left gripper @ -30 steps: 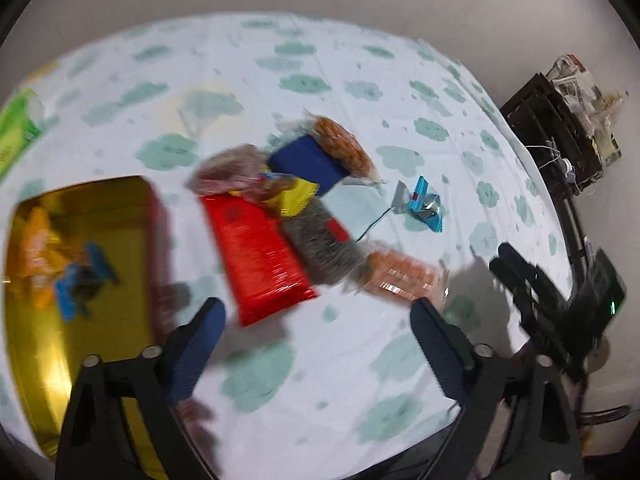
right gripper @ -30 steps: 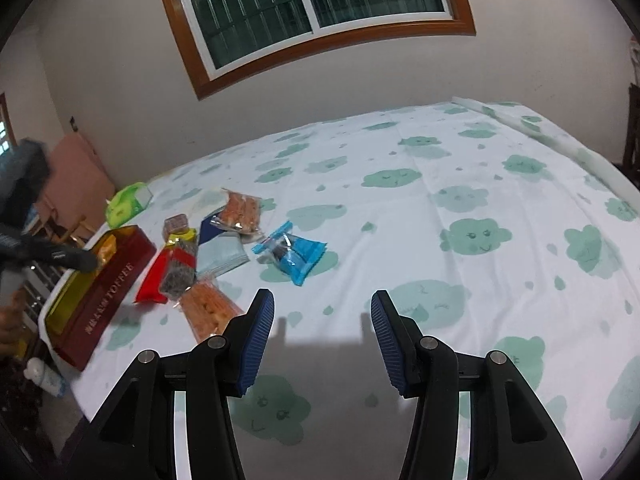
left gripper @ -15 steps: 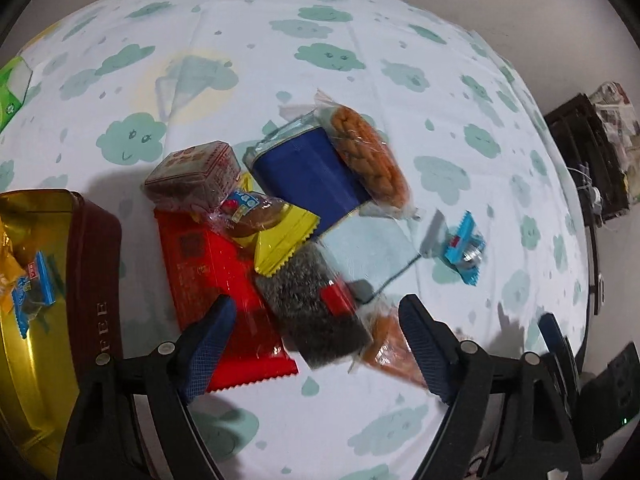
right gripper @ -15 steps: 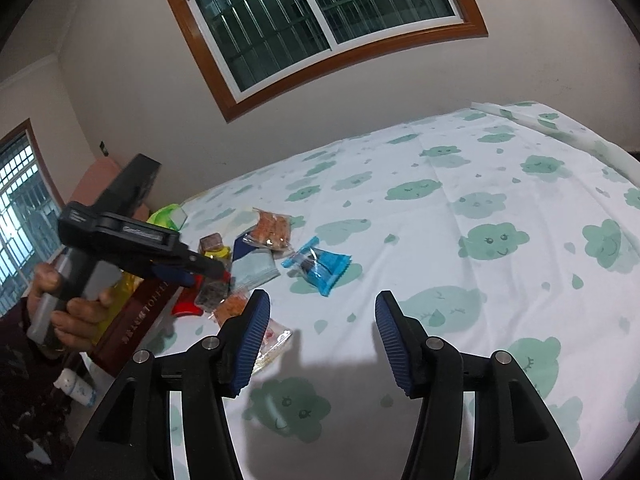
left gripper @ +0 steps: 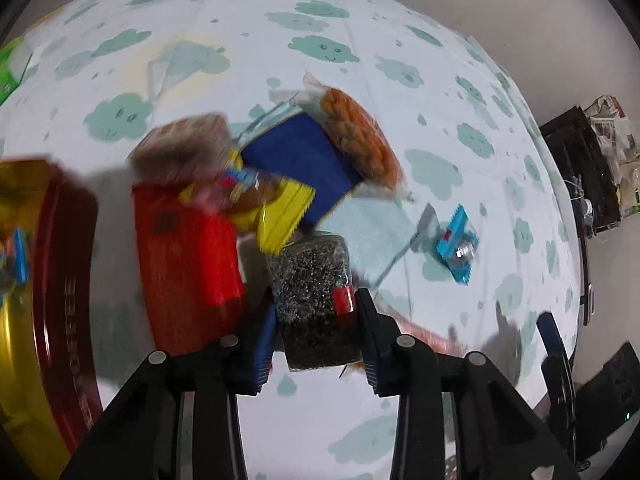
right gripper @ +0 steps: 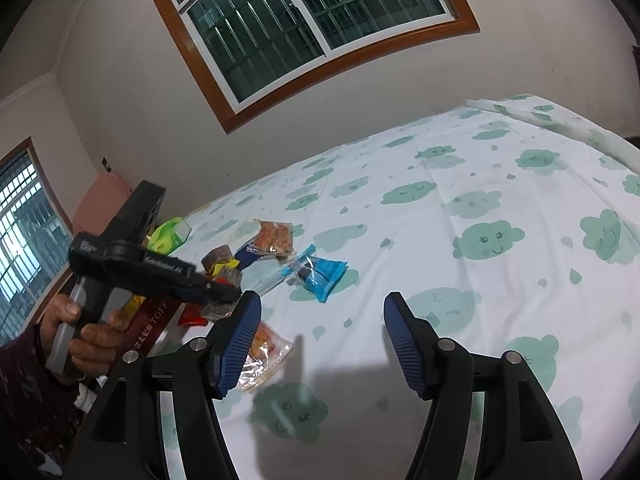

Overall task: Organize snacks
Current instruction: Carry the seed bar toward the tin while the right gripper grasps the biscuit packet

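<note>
One left claw (left gripper: 316, 320) clamps one speckled packet (left gripper: 314, 292); roughly eight snacks, blurred.

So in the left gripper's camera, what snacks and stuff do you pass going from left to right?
Red and gold tin → red packet → speckled dark packet, gripped by the left gripper → small blue wrapped candy → dark shelf.

Snack pile (left gripper: 280, 200) crowds red tin (left gripper: 60, 300); sheet (right gripper: 480, 280) rightward bare.
</note>
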`<state>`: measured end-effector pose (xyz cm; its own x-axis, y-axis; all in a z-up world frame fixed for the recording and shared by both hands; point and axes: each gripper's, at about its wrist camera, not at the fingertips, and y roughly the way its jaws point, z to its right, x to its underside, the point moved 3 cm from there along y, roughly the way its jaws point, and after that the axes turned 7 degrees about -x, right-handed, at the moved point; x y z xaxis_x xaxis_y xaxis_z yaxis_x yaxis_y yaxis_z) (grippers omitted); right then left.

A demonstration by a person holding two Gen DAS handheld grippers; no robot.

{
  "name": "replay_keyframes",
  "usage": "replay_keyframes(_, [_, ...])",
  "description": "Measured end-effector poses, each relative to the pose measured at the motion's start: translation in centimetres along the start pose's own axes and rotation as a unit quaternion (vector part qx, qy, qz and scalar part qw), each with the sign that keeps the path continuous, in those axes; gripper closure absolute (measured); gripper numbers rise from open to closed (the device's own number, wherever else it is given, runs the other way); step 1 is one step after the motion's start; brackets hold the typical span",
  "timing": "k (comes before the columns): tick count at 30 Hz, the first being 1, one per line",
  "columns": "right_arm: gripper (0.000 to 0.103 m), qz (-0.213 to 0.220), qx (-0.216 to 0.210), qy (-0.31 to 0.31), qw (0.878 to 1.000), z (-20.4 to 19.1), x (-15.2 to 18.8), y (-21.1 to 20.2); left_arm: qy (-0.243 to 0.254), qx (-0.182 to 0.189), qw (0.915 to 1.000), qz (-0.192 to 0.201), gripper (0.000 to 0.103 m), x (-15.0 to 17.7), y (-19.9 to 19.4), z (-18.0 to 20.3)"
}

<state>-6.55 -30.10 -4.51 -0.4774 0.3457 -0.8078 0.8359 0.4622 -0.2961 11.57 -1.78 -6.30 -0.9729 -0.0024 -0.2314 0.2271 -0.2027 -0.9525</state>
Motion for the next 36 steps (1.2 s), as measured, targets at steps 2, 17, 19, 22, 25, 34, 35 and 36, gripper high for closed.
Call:
replay_keyframes(2, [0.038,-0.003,-0.005,0.004,1.000,0.1,-0.1,0.0,0.001,0.008,1.0000,0.003,0.070,1.3,-0.6,0.0])
replay_keyframes(17, [0.038,-0.163,-0.117,-0.222,0.954,-7.4,0.7,4.5,0.062,0.013,0.9973,0.038,0.070,10.0,-6.4,0.1])
replay_keyframes(19, [0.038,-0.197,-0.125,-0.258,0.938,-8.2,1.0,5.8,0.062,0.011,0.9972,0.041,0.070,10.7,-7.0,-0.2])
replay_keyframes(22, [0.038,-0.249,-0.126,-0.306,0.910,-8.9,1.6,8.1,0.061,0.010,0.9969,0.048,0.070,11.3,-7.9,-0.6])
replay_keyframes(25, [0.038,-0.280,-0.122,-0.332,0.893,-8.9,2.0,10.1,0.061,0.006,0.9965,0.056,0.070,11.6,-8.8,-0.9])
replay_keyframes(34, [0.062,-0.319,-0.079,-0.340,0.881,-8.7,3.0,12.3,0.050,0.000,0.9962,0.071,0.070,11.8,-10.5,-2.4])
replay_keyframes(35, [0.063,-0.314,-0.067,-0.336,0.886,-8.9,3.1,12.1,0.048,0.002,0.9962,0.074,0.070,11.8,-10.7,-2.5])
replay_keyframes(36, [0.065,-0.309,-0.059,-0.331,0.890,-8.9,3.2,11.9,0.046,0.003,0.9961,0.076,0.070,11.8,-10.9,-2.7])
